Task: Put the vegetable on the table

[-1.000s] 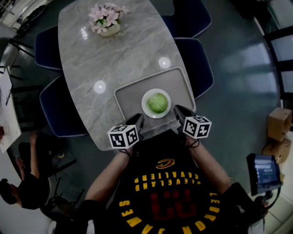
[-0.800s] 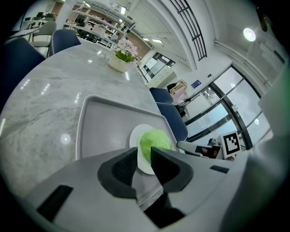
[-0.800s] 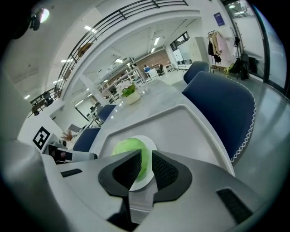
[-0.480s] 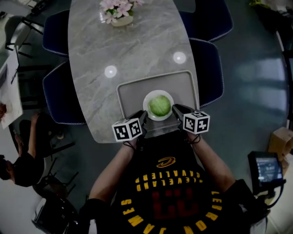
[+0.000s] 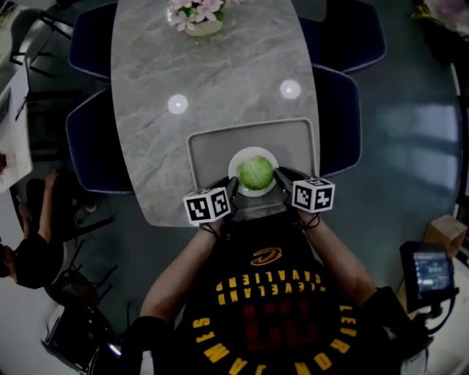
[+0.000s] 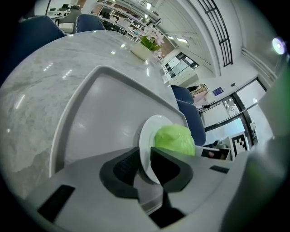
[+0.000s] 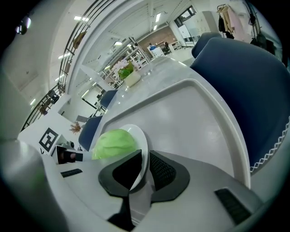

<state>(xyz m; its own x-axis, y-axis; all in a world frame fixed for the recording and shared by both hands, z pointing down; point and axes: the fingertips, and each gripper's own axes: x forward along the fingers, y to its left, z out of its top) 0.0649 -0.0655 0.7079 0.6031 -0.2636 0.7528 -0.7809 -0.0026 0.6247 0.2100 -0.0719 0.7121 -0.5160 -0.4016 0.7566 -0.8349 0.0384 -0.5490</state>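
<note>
while resting on a white plate [image 5: 236, 162] inside the grey tray [image 5: 212, 146], at the near edge of the marble table [image 5: 220, 73]: green vegetable [image 5: 255, 172], round, so without a clear long axis. blue chairs [image 5: 95, 139] at both sides, flower pot [image 5: 199, 16] at the far end, well apart. raised tray wall all around the plate. left gripper [image 5: 229, 188] clamped narrow on the plate's left rim, right gripper [image 5: 282, 176] the same on the right rim. vegetable between the two, just beside the inner fingers.

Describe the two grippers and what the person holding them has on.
The left gripper and the right gripper each have a pale grey body, black ribbed jaws and a white cube printed with black square markers. No cables show. The person wears a black shirt with yellow lettering and red numerals; the forearms are uncovered.
</note>
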